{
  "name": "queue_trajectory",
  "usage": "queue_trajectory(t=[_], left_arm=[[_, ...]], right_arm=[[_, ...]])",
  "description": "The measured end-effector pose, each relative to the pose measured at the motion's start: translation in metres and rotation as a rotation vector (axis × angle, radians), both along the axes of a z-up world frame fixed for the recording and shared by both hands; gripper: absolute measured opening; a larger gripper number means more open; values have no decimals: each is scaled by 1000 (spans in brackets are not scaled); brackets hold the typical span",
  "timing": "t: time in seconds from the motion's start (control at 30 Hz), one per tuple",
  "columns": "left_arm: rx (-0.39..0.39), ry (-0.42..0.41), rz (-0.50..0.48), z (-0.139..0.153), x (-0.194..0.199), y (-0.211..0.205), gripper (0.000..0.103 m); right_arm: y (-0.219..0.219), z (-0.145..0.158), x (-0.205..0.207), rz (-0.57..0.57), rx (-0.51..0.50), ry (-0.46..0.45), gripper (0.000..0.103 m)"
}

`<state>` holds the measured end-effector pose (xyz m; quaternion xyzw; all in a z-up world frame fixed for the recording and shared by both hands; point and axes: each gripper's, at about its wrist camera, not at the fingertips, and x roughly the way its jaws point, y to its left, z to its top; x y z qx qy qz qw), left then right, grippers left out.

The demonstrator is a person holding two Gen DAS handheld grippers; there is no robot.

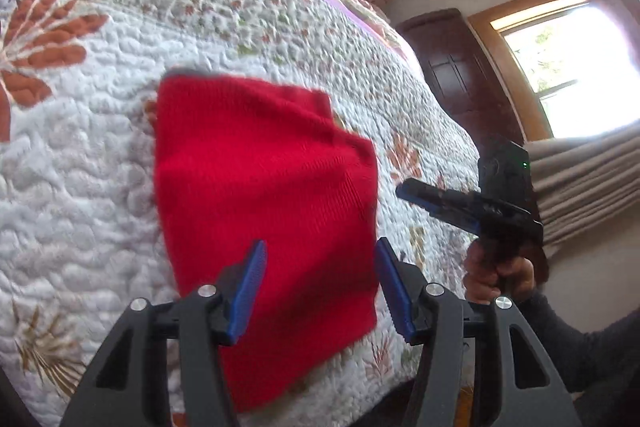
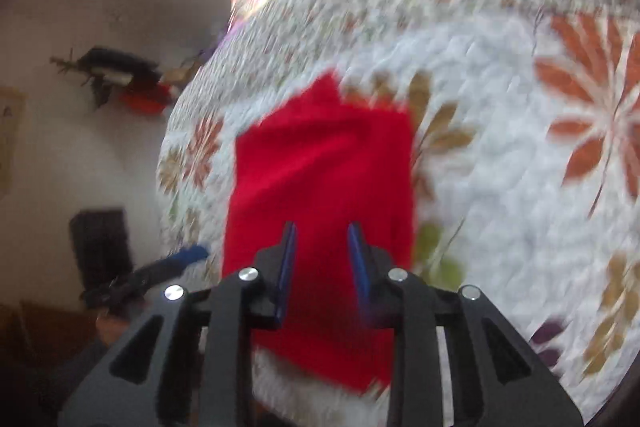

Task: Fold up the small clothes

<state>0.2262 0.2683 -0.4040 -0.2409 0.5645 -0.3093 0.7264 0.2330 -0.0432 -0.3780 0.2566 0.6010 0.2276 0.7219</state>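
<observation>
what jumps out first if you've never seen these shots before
The bright red cloth lying folded on the floral quilt grabs the eye at once, in the middle of both views. Next come the blue-padded grippers: the left gripper open just above the cloth's near end, the right gripper also open over it. A sunlit window glares beyond the bed in the left view.

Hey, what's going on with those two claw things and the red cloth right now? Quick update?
Left gripper open, empty, above red garment. Right gripper open, empty too. Garment lies folded on quilt. Nothing in the way.
</observation>
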Motion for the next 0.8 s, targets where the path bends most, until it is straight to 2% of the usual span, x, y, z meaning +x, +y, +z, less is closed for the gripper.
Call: queue_trajectory(t=[0.1, 0.17, 0.2, 0.27, 0.33, 0.4, 0.47, 0.5, 0.53, 0.7, 0.77, 0.8], left_arm=[[14, 62, -4, -29, 1, -6, 54], [8, 82, 2, -43, 6, -10, 54], [7, 89, 6, -48, 7, -10, 51], [4, 101, 11, -53, 9, -12, 50], [16, 101, 10, -45, 8, -14, 49], [-22, 66, 20, -23, -5, -6, 51], [-34, 43, 35, -9, -20, 3, 52], [-22, 37, 47, -4, -31, 10, 52], [-9, 39, 59, -2, -39, 17, 52], [58, 130, 127, -34, -65, 37, 53], [60, 157, 126, -45, -68, 39, 53], [67, 168, 114, -52, -67, 34, 53]], right_arm=[[24, -31, -24, 84, -43, 80, 25], [26, -48, -28, 91, -98, 96, 14], [24, -52, -28, 90, -130, 89, 3], [14, -55, -28, 58, -121, 104, 0], [9, -42, -34, 44, -118, 100, 7], [9, -23, -46, 48, -119, 73, 16], [9, -20, -54, 46, -112, 85, 25], [7, -20, -60, 39, -126, 100, 37], [8, -21, -66, 26, -138, 110, 41], [10, -50, -85, -48, -131, 219, 41], [14, -56, -82, -41, -120, 221, 10], [12, -54, -81, -41, -144, 201, 5]])
